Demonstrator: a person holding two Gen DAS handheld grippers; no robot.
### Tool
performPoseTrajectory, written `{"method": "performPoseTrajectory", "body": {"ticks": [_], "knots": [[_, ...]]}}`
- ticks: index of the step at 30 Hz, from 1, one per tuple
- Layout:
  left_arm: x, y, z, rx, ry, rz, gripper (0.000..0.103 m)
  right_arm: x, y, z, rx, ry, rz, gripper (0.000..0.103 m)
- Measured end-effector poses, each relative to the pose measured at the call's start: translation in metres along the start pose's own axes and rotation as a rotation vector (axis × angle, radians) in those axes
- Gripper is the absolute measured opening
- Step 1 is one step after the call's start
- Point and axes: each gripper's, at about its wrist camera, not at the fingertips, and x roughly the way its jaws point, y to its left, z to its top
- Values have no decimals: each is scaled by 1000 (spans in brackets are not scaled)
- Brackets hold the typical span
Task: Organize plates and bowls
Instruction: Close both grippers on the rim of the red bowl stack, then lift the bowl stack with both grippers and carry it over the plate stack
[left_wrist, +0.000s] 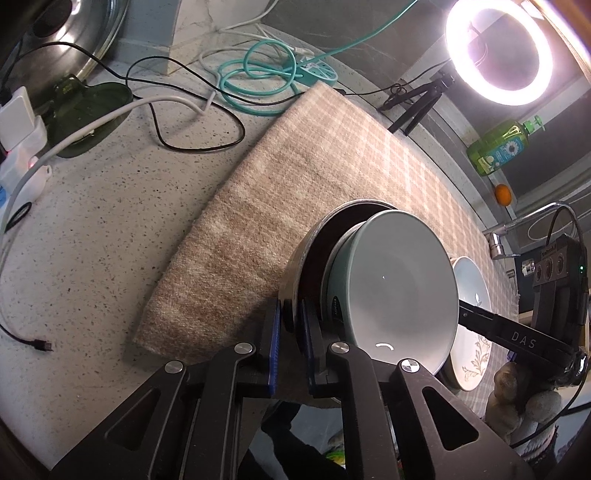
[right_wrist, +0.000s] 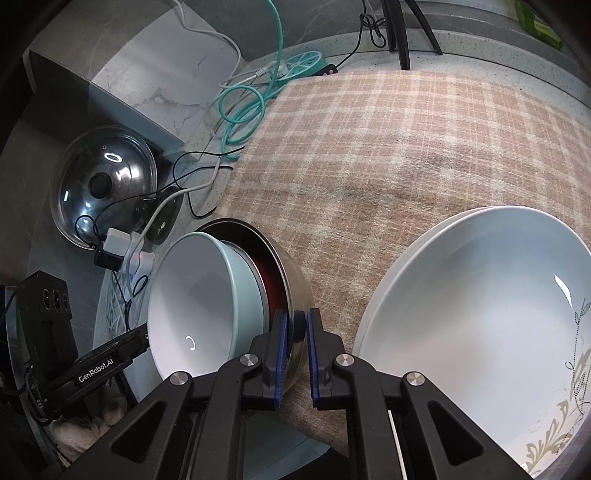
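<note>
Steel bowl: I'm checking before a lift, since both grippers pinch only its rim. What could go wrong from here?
1. The teal bowl sits loose in the steel bowl; a tilt could slide it out.
2. The left gripper and right gripper pinch only the thin rim, so it may slip.
3. The white plate lies close by and could get knocked.
</note>
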Motion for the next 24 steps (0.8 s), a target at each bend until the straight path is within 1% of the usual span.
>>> {"method": "performPoseTrajectory", "body": {"ticks": [6, 15, 24], "knots": [[0, 0, 1, -3, -1, -2, 9, 5, 1, 2, 0, 21, -9, 11], [-1, 0, 0, -13, -8, 1, 9, 5, 3, 3, -4, 14, -22, 10], [-10, -5, 4, -13, -25, 2, 9, 0, -1, 2, 40, 17, 5, 10]]}}
